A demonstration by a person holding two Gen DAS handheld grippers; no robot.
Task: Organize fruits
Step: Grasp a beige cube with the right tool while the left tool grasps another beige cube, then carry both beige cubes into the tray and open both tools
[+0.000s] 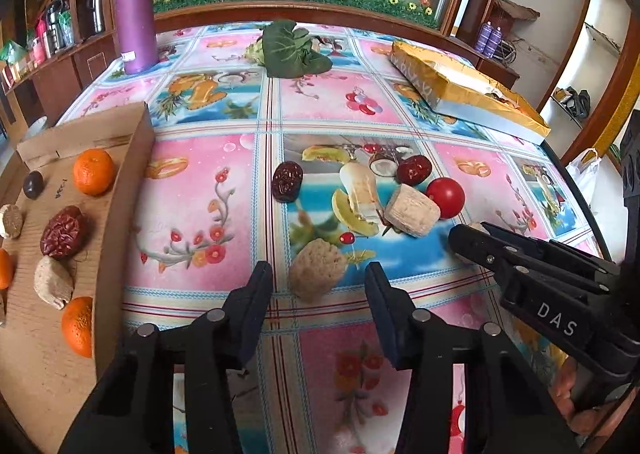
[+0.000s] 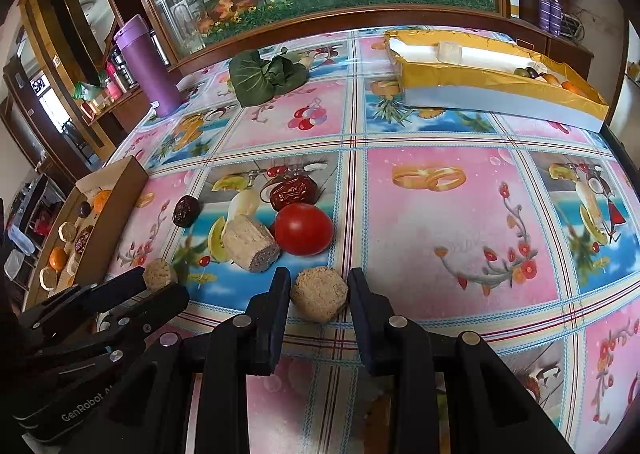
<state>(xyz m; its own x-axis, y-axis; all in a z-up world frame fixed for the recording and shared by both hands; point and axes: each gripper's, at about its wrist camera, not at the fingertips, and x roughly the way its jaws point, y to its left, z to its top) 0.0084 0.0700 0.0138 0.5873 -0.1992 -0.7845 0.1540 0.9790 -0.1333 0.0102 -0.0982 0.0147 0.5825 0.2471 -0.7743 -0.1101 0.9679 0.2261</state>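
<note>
In the left wrist view my left gripper (image 1: 318, 274) stands open around a tan rough lump (image 1: 318, 268) on the tablecloth, with a gap showing on each side of it. My right gripper (image 2: 319, 282) is shut on a second tan round lump (image 2: 319, 298), which rests on the cloth. Beyond them lie a red tomato (image 2: 304, 228), a tan cylinder piece (image 2: 250, 248) and two wrinkled red dates (image 2: 292, 190) (image 2: 186, 210). The cardboard tray (image 1: 124, 190) on the left holds oranges (image 1: 94, 171), a date (image 1: 64, 231) and several tan lumps.
A yellow box (image 2: 500, 86) with fruit in its far end lies at the back right. A purple flask (image 1: 134, 6) and a green leafy vegetable (image 1: 296, 48) stand at the back. The table's edge runs along the right, past the right gripper (image 1: 466, 238).
</note>
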